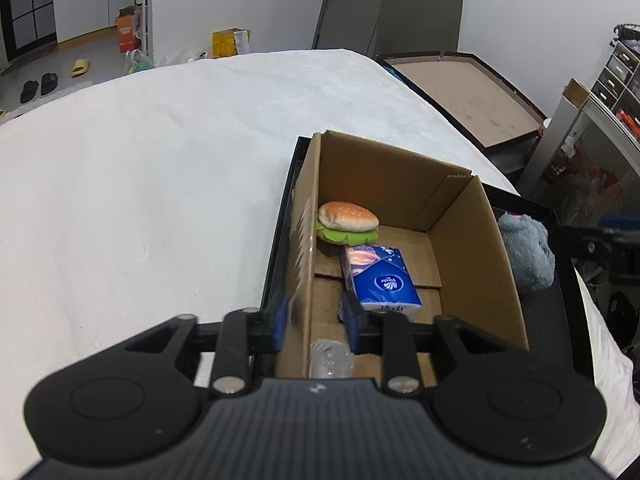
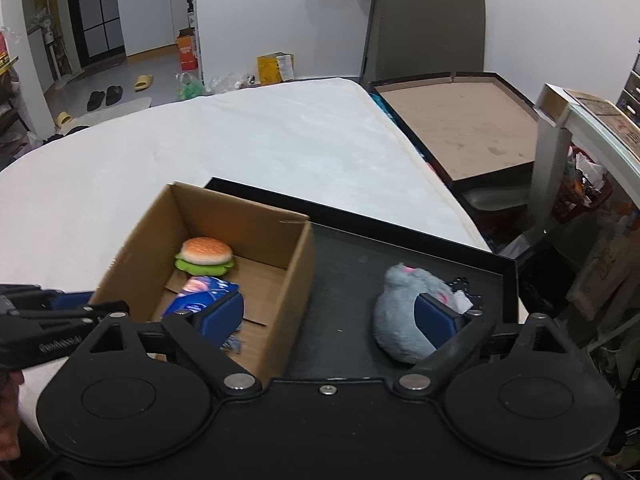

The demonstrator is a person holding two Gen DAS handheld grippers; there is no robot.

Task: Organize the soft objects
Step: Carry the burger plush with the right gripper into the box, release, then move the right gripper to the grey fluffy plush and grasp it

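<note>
A plush burger (image 1: 348, 222) lies at the far end of an open cardboard box (image 1: 460, 216), bun up, with green lettuce showing under it. Just in front of it, touching or nearly so, lies a blue tissue pack (image 1: 380, 278). At the near end of the box floor sits a crumpled bit of clear plastic (image 1: 331, 358). The box stands in the left part of a shallow black tray (image 2: 360, 264). To the right of the box, on the tray's bare floor, lies a grey plush mouse (image 2: 404, 312) with a pink nose, apart from the box wall.

The left tool (image 1: 314, 322) straddles the near left wall of the box: one blue pad is outside it, the other inside, and a narrow gap shows between pads and cardboard, so it does not clamp the wall. The right tool (image 2: 334, 316) stands wide, holding nothing; its right pad is in front of the mouse's flank, its left pad over the box.

The tray rests on a surface covered by a white cloth (image 1: 140, 200). Beyond it stand a grey chair back (image 2: 424, 20) and another low tray (image 2: 460, 128).
</note>
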